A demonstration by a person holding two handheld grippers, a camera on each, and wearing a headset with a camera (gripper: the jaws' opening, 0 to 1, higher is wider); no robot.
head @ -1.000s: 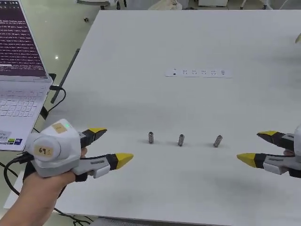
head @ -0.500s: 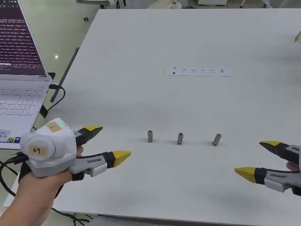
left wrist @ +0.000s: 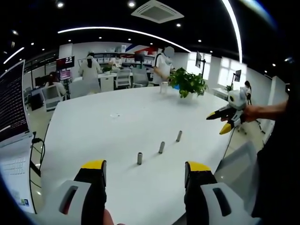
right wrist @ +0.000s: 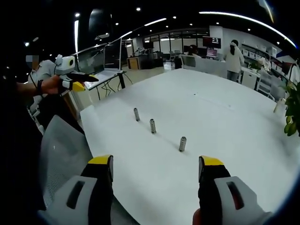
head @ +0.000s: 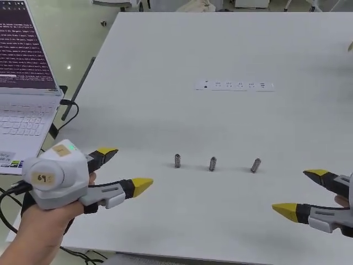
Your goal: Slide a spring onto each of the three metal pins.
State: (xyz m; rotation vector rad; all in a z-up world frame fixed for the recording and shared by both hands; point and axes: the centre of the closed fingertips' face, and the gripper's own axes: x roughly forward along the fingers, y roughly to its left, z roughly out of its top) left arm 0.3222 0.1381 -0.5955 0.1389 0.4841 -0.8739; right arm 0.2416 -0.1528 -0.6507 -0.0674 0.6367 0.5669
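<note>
While the left gripper point(head: 127, 168) hangs wide open and empty near the table's point(head: 220, 44) front-left corner, the three pins point(head: 212, 163), seemingly spring-clad, stand along its front edge, and a careless sweep from the equally open, empty right gripper point(head: 299, 191) could topple them.

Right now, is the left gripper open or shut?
Open. The left gripper has its yellow-tipped jaws spread wide apart, with nothing held between them.

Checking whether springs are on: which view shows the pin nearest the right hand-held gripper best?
The right gripper view: that pin stands closest and largest there. The head view shows the pin small; the left gripper view, farthest in the row.
</note>
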